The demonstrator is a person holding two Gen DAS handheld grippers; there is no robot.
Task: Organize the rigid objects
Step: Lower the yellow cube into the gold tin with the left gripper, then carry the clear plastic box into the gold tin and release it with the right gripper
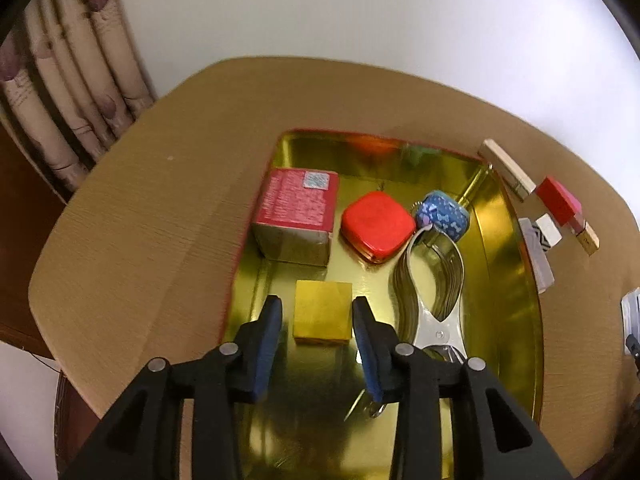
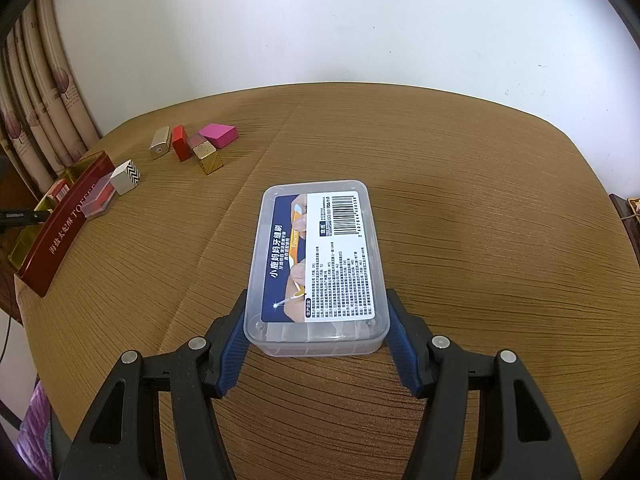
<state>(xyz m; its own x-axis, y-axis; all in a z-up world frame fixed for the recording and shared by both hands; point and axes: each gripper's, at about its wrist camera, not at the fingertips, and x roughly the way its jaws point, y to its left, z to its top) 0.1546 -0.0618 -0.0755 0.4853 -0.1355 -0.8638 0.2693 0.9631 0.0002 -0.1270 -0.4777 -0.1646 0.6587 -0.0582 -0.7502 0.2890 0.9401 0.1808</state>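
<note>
White wall [image 2: 320, 20], patterned curtain [image 1: 72, 92]

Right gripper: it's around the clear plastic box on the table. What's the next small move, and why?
Probably close the right gripper onto the clear plastic box, then lift. Its fingers flank the near end of the box, which appears to rest flat on the table, while the red tin where other items already sit lies far to the left.
</note>
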